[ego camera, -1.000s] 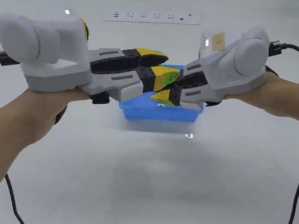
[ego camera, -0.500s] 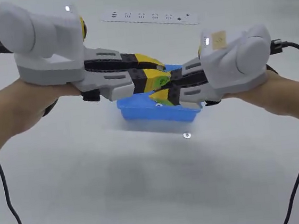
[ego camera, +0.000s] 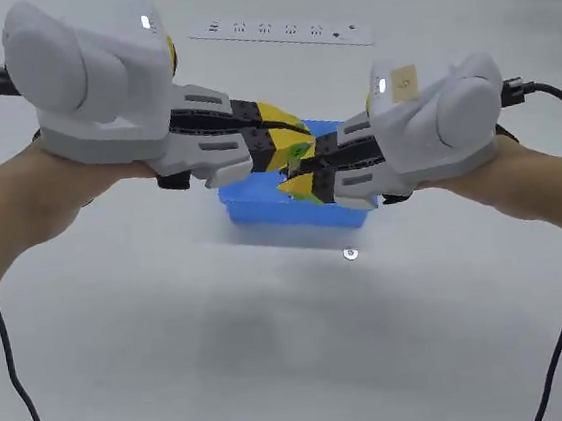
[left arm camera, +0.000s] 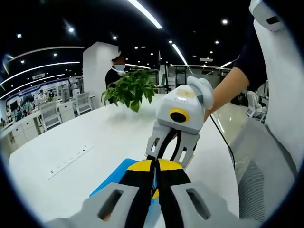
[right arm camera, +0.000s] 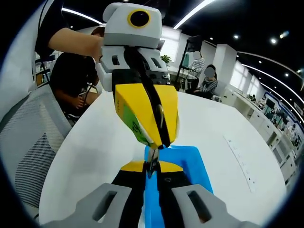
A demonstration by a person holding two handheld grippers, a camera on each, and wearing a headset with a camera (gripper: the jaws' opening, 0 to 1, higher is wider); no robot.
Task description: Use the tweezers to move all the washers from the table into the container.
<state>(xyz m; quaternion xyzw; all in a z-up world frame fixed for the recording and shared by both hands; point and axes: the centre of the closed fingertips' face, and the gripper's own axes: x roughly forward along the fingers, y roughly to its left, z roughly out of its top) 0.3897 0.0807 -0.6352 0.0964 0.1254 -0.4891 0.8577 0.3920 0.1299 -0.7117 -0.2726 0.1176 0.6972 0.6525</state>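
Both grippers hover tip to tip over a blue container [ego camera: 260, 203] on the white table. My left gripper [ego camera: 300, 150] comes in from the left with its yellow jaws together. My right gripper [ego camera: 293, 184] meets it from the right, slightly lower. In the right gripper view a thin metal pair of tweezers [right arm camera: 152, 164] stands between my own jaws and runs up into the left gripper [right arm camera: 159, 137]. Both look shut on it. One small washer [ego camera: 351, 253] lies on the table just in front of the container. The container's inside is mostly hidden by the jaws.
A white power strip [ego camera: 282, 32] lies at the far side of the table. Black cables trail from both grippers past the table's sides. People sit and stand in the room beyond, and a potted plant [left arm camera: 129, 90] stands at the table's far end.
The left gripper has risen a little and tilted its tips down toward the right gripper, which edged slightly left. The washer and the container have not moved.
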